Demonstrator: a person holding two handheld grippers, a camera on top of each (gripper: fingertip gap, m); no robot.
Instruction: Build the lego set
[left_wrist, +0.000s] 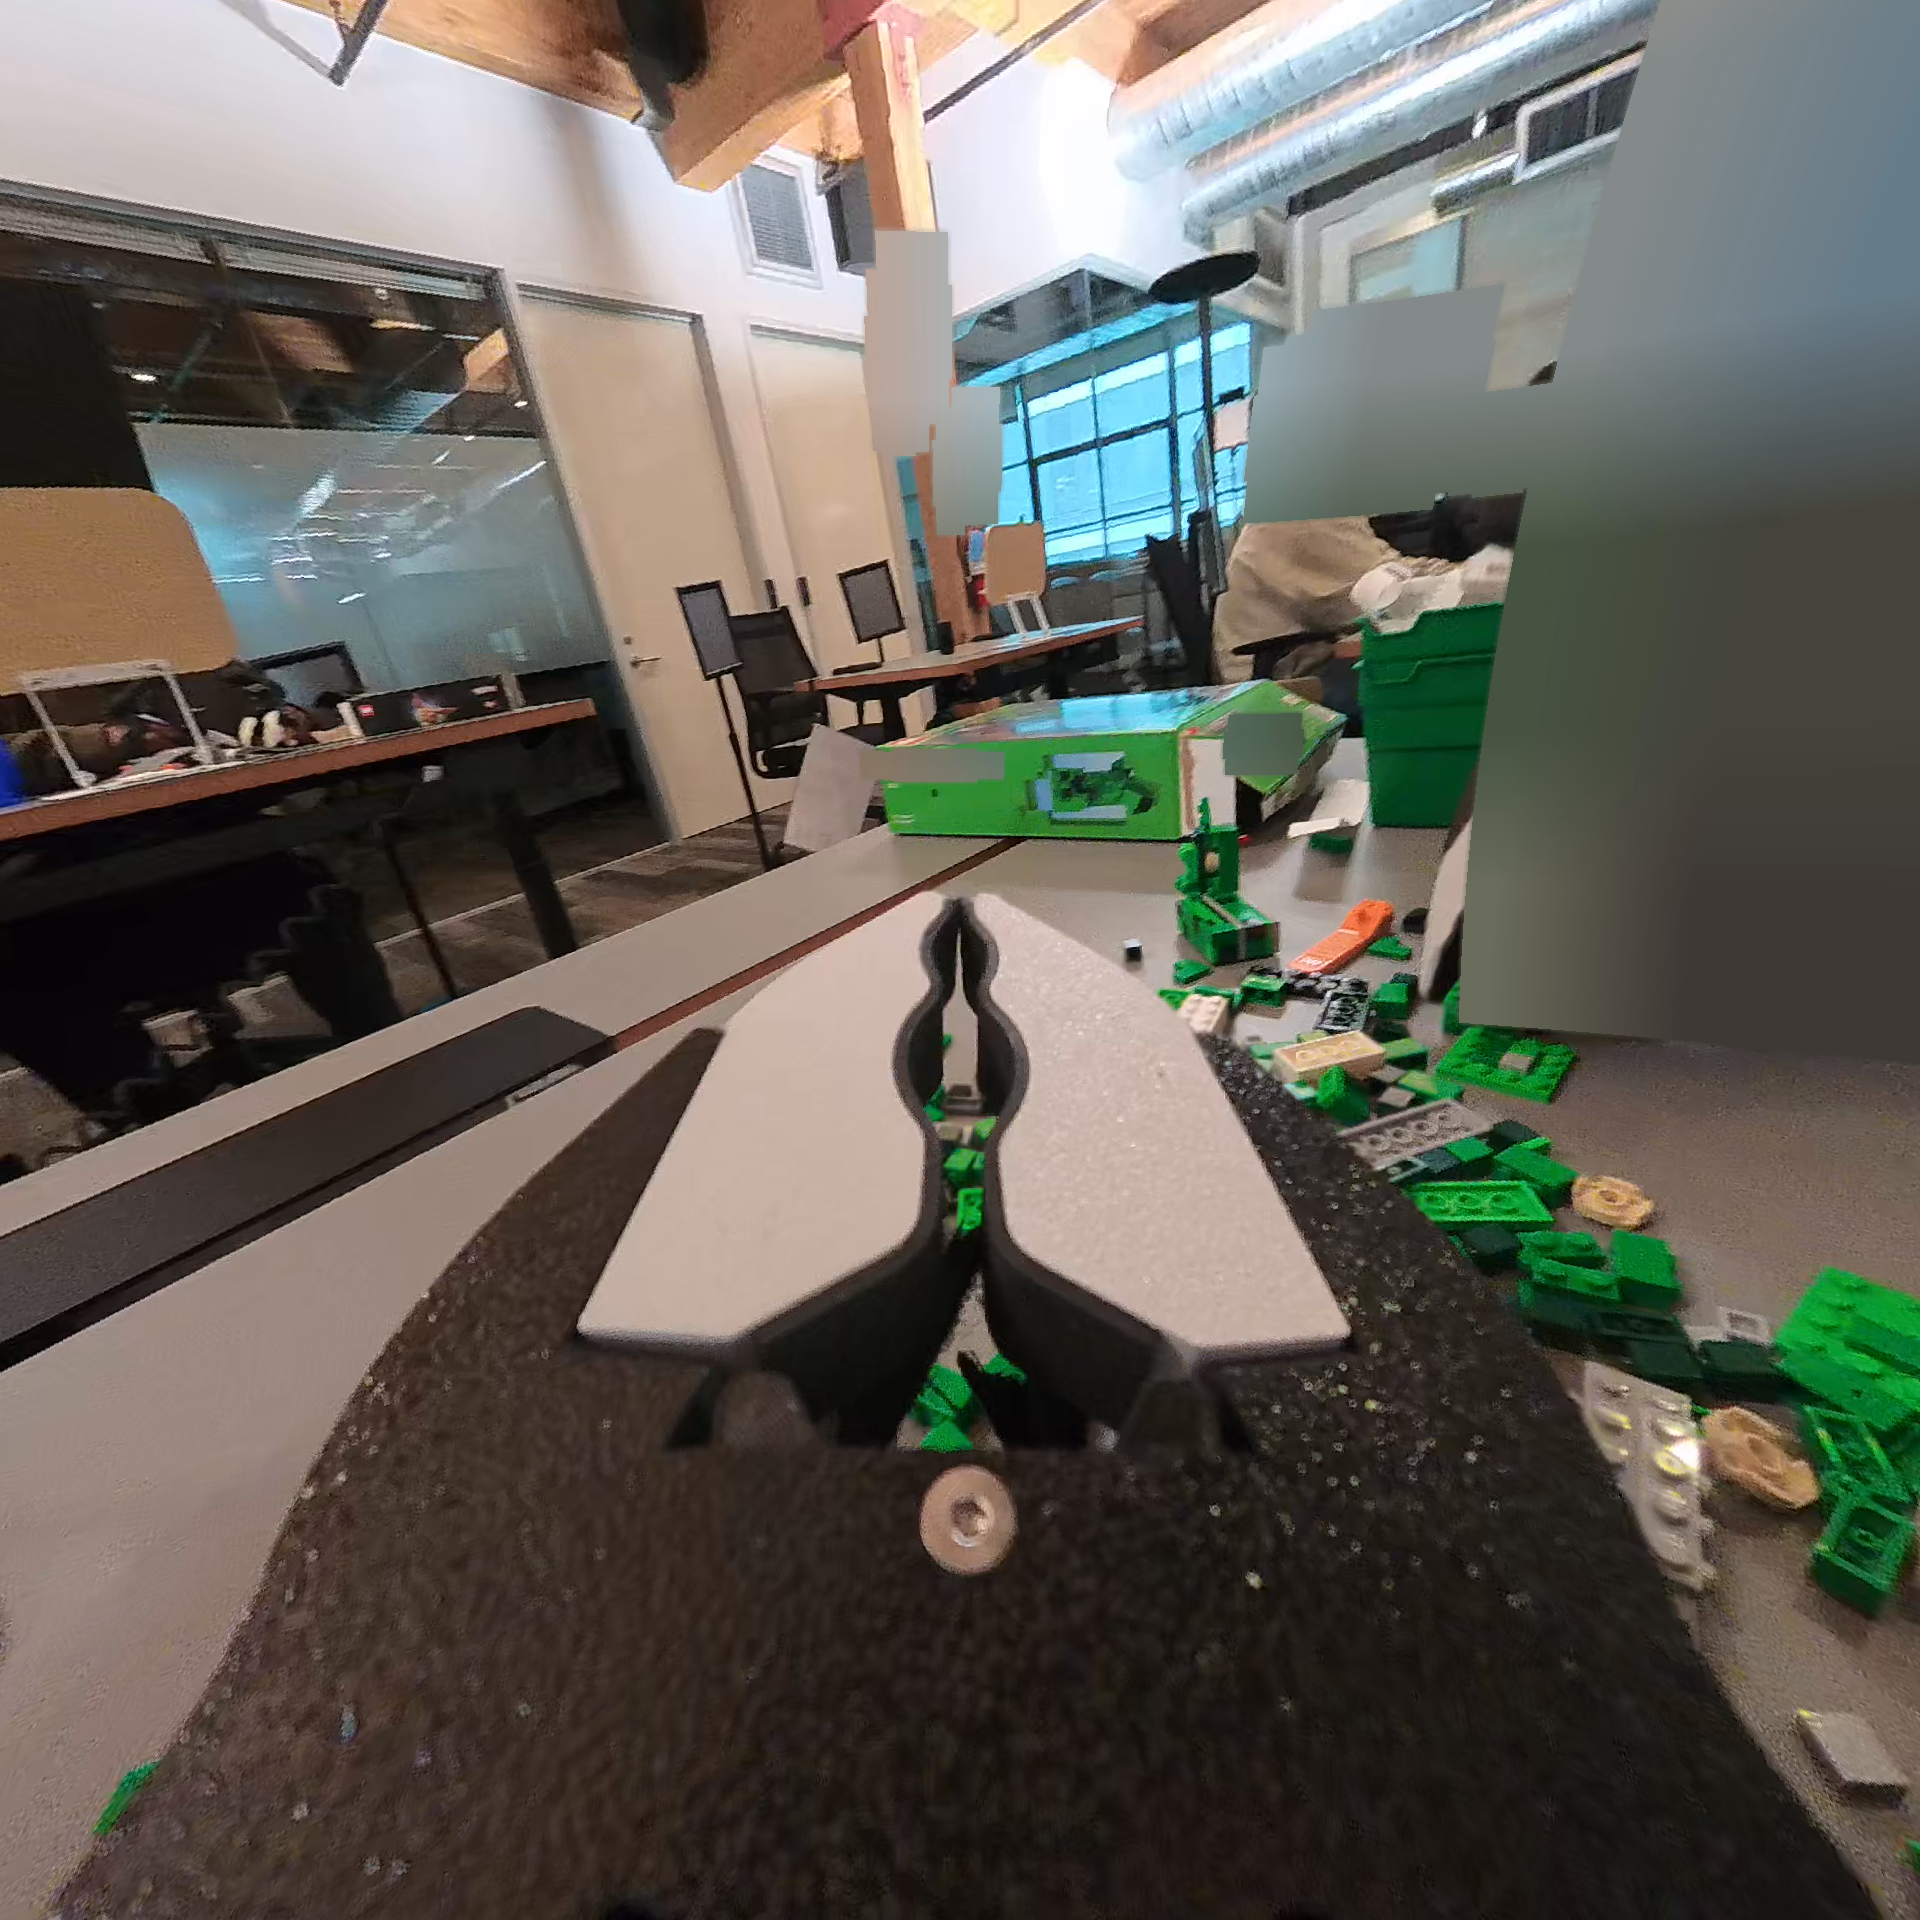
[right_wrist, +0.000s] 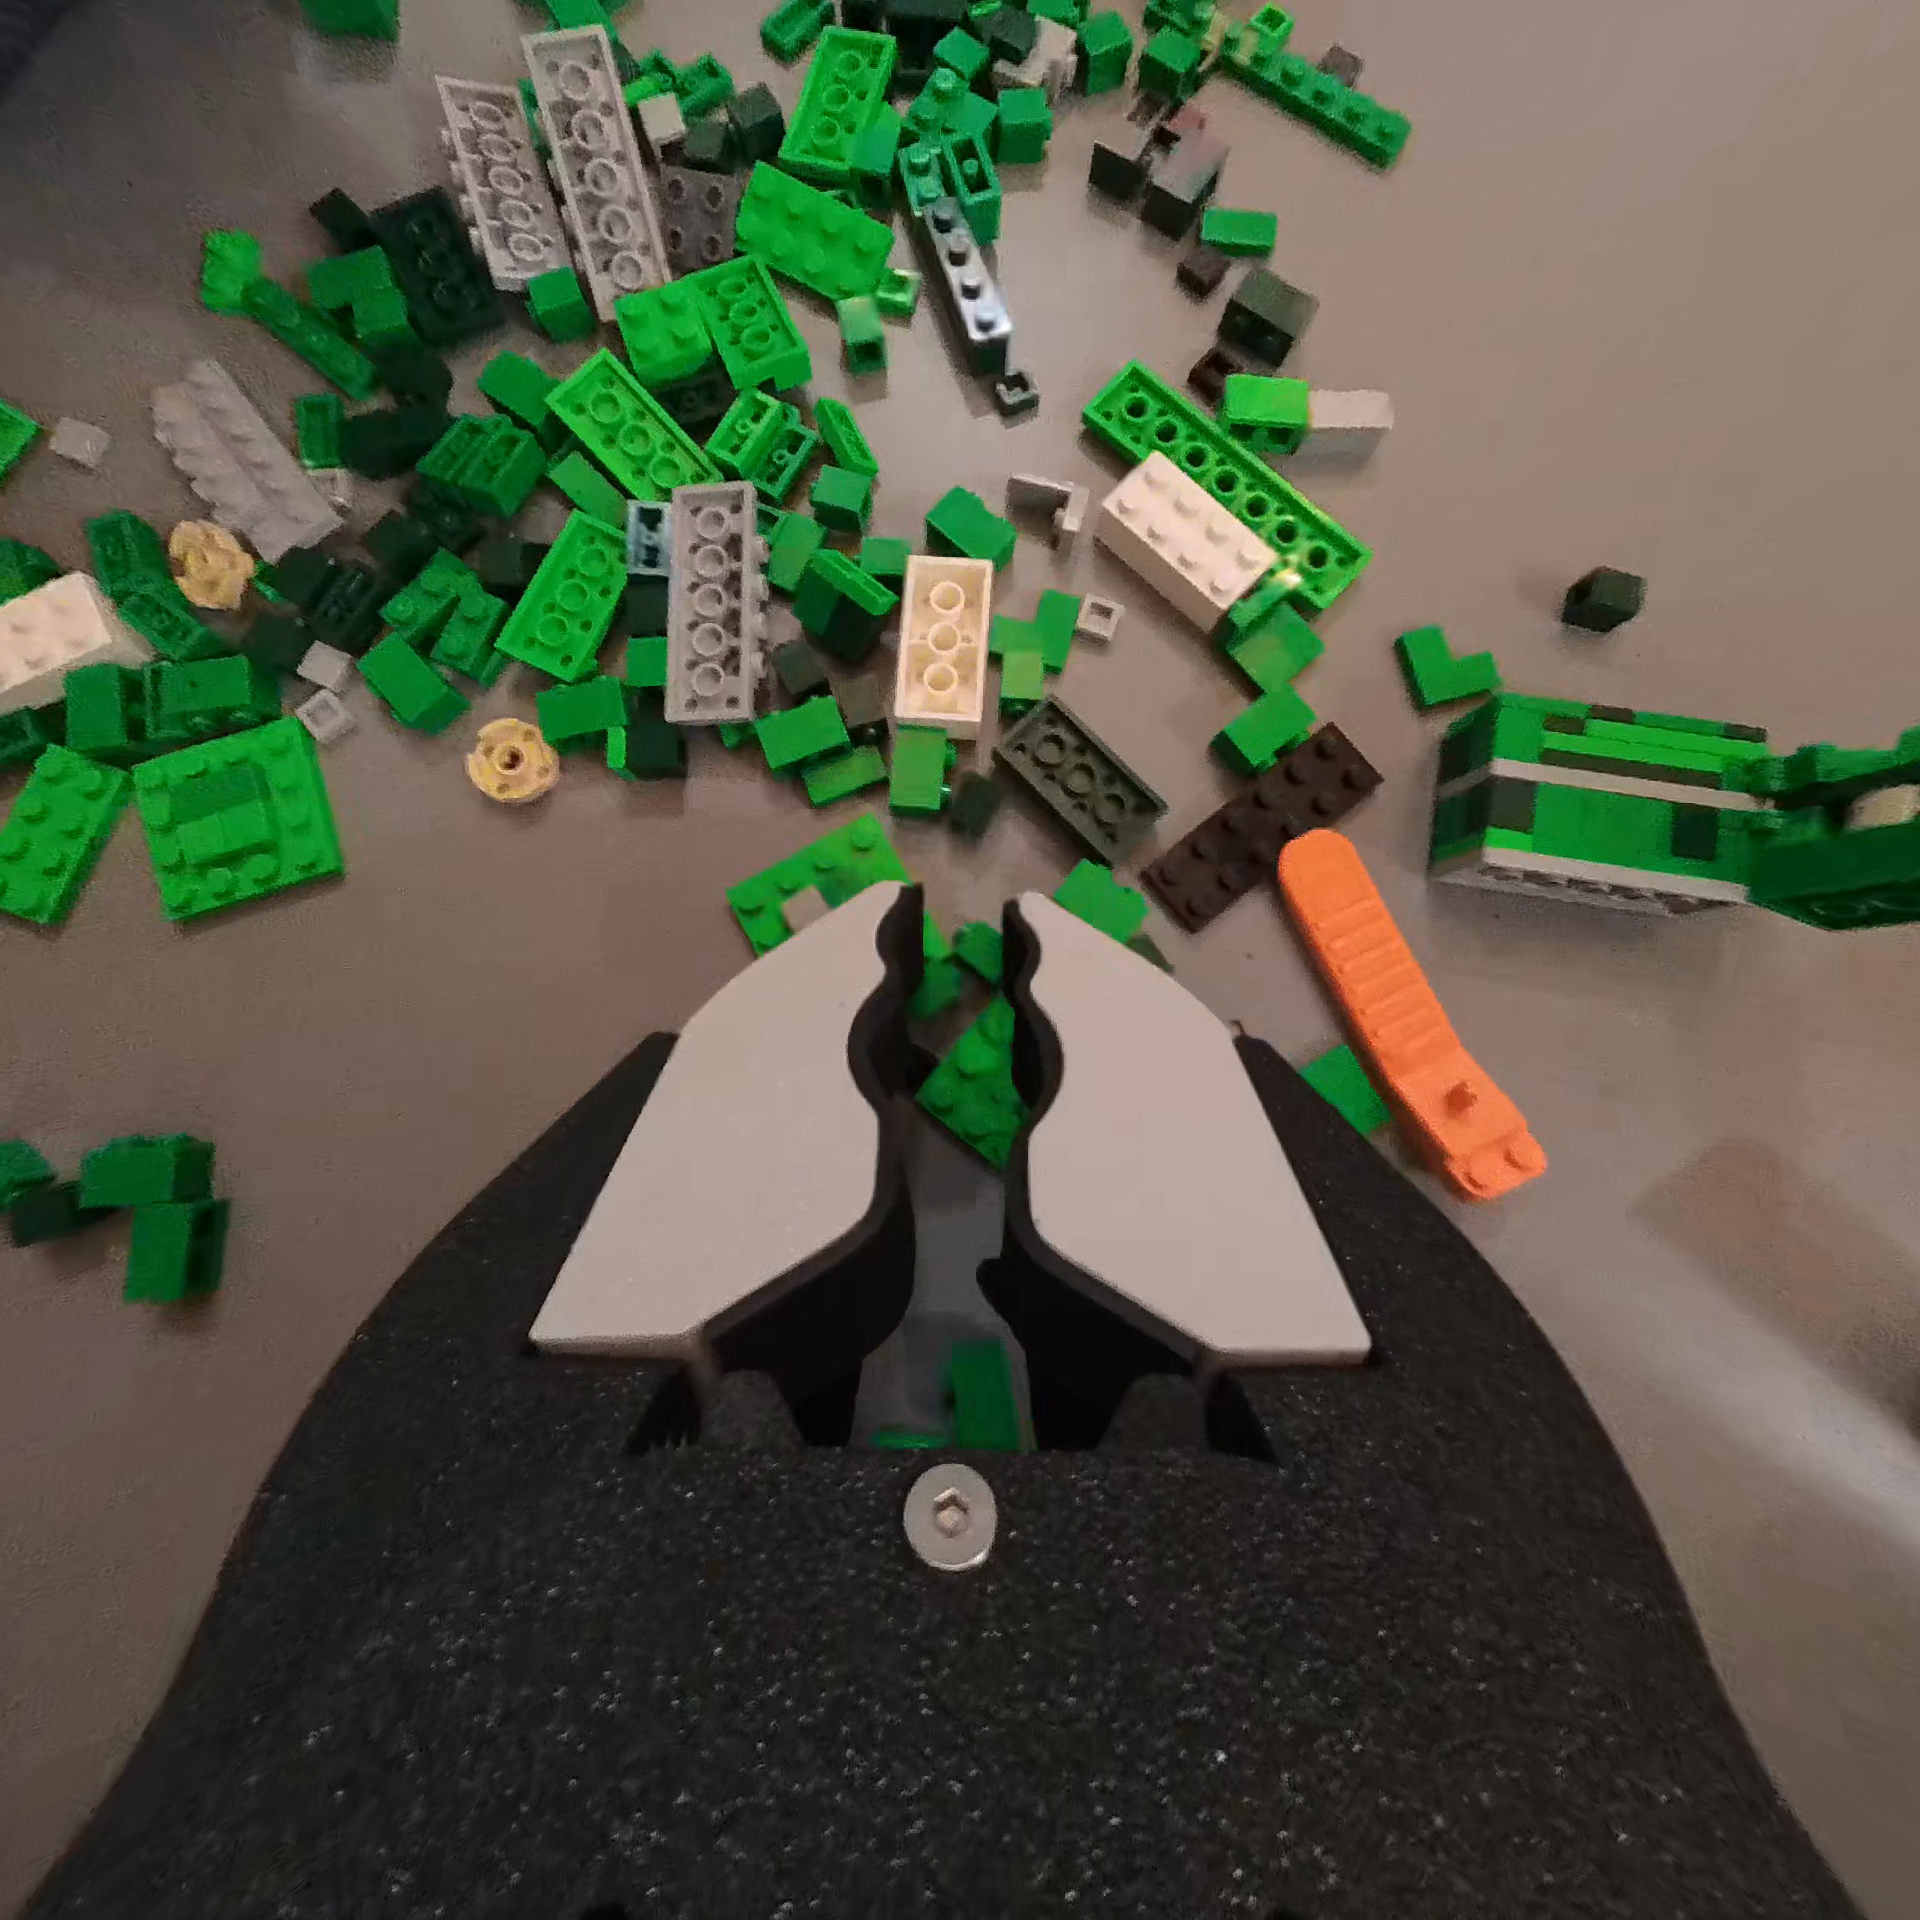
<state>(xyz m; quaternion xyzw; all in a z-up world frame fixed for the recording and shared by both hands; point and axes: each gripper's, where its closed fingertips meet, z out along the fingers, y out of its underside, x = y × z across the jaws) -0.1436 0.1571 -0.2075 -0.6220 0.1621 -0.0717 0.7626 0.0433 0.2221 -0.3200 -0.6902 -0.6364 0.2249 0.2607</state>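
A pile of loose green, grey and white lego bricks (right_wrist: 665, 499) lies on the grey table (right_wrist: 1558, 312). My right gripper (right_wrist: 963, 904) points down at the near edge of the pile. Its jaws stand narrowly apart, and a green studded plate (right_wrist: 971, 1081) shows in the gap, seemingly lying on the table below. A partly built green model (right_wrist: 1621, 821) lies on its side at the right. My left gripper (left_wrist: 961, 914) is shut and empty, held above the table left of the bricks (left_wrist: 1507, 1195). A green build (left_wrist: 1216, 883) stands upright further off.
An orange brick separator (right_wrist: 1392, 1018) lies right of my right fingers, beside a black plate (right_wrist: 1262, 821). A green set box (left_wrist: 1091, 764) and a green bin (left_wrist: 1423, 717) stand at the table's far end. The table's edge (left_wrist: 312, 1049) runs along the left. A person sits beyond. My right fingertips sit around 25 cm from my left ones. From the right gripper's tips to the black plate (right_wrist: 1262, 821) is close to 5 cm. My left wrist view (left_wrist: 1300, 979) looks at it from another angle.
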